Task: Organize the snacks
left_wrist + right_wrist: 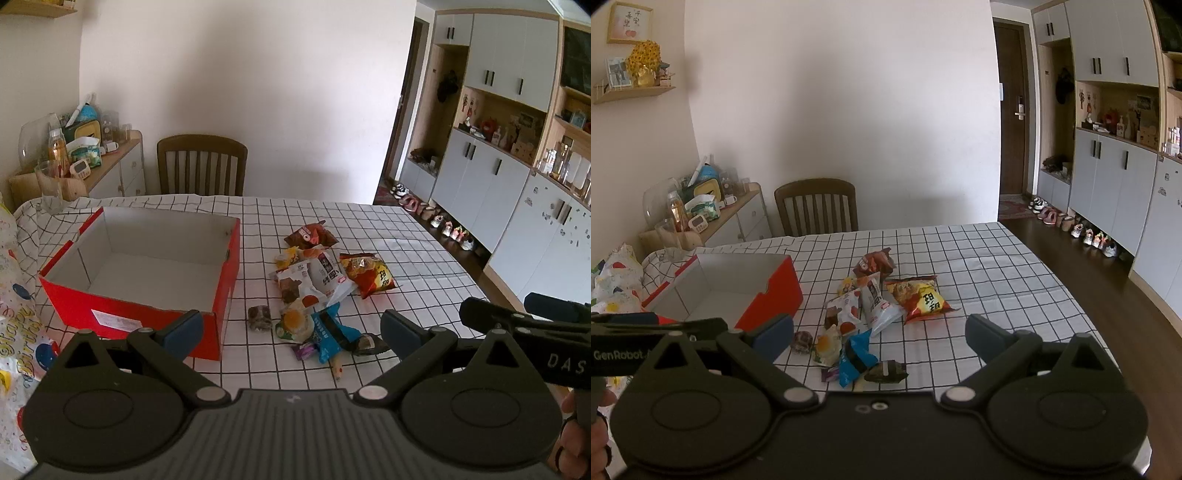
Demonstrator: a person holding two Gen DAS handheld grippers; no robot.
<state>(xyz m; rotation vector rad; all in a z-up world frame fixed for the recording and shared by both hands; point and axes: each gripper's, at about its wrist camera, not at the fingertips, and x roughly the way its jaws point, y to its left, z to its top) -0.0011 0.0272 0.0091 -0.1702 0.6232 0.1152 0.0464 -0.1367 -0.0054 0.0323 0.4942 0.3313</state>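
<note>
The blue packet [855, 356] hides part of the purple wrapper [830, 373].

"GenRobot" on left hand-held gripper [639, 350]

1. One red box [140, 314] stands on the checked tablecloth [388, 236].
2. To the right of the box lies one pile of snack packets [317, 291]; about ten packets, the exact number is hard to tell.
3. One wooden chair [201, 164] stands behind the box.
</note>
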